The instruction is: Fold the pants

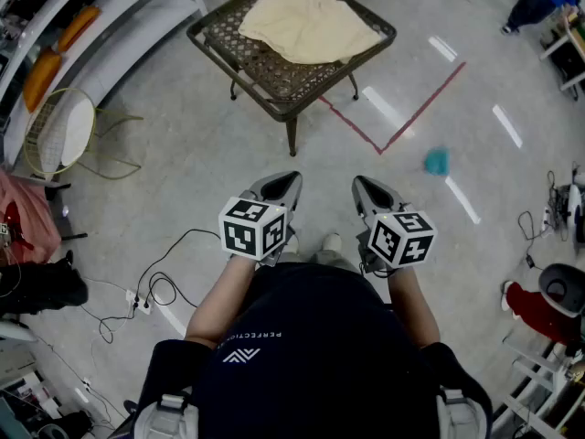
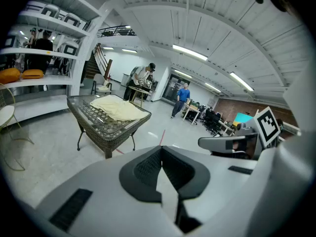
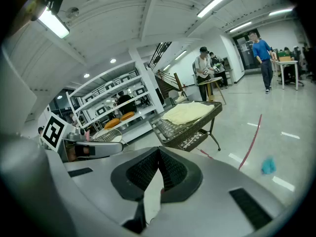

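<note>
**Grippers shut, pants far ahead**

On your left, white shelving (image 1: 110, 35) and a round wire chair (image 1: 59, 133) border the bare grey floor (image 1: 201, 144). Your left gripper (image 1: 287, 181) and right gripper (image 1: 364, 187) are both clamped together on nothing. They are well short of the cream fabric pants (image 1: 309, 21), which lie heaped on the dark square lattice table (image 1: 265, 69). Only the gripper views show people (image 3: 203, 68) beyond it.

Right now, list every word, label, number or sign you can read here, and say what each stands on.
"PERFECTIO…", upside down in the head view, on the person's dark shirt; its last letters are unclear, and a small logo sits beside it.
The cubes on the left gripper and right gripper: square black-and-white marker patterns, no letters or numbers.
Nothing else is readable.
</note>
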Demonstrator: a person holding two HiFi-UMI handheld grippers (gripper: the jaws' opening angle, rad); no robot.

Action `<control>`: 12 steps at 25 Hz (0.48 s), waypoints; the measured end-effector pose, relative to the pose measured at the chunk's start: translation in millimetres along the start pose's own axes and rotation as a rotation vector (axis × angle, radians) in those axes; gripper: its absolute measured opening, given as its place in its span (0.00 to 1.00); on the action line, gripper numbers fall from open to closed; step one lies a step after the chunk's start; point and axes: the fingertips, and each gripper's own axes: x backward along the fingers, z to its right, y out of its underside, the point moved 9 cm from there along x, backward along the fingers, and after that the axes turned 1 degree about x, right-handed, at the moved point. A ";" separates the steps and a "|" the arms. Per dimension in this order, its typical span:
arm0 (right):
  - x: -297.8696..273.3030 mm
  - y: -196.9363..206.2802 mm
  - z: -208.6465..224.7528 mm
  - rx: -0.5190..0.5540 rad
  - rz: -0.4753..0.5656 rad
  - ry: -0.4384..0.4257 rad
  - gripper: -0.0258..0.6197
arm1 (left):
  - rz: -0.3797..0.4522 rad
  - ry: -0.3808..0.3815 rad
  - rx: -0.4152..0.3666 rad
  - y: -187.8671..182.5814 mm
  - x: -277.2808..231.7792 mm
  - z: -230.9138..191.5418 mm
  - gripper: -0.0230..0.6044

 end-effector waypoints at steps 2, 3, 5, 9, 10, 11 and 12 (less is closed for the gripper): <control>3.3 4.0 1.5 -0.002 -0.009 -0.002 0.09 | -0.001 -0.002 0.007 3.1 0.0 4.0 0.05; 4.7 5.4 2.5 -0.003 -0.011 -0.003 0.09 | -0.001 -0.003 0.008 4.4 -0.6 5.8 0.05; 6.5 6.5 5.0 -0.005 -0.013 -0.005 0.09 | -0.003 -0.003 0.007 6.3 -2.7 8.3 0.05; 10.6 6.1 13.4 -0.002 -0.019 -0.002 0.09 | -0.010 0.000 0.006 8.4 -9.1 14.1 0.05; 11.6 5.4 15.8 -0.001 -0.019 -0.001 0.09 | -0.010 0.001 0.006 8.4 -10.9 15.6 0.05; 12.6 4.5 18.0 -0.002 -0.017 0.000 0.09 | -0.010 0.000 0.004 8.0 -12.6 17.0 0.05; 13.7 3.5 20.0 -0.004 -0.015 0.000 0.09 | -0.010 -0.001 0.002 7.4 -14.3 18.6 0.05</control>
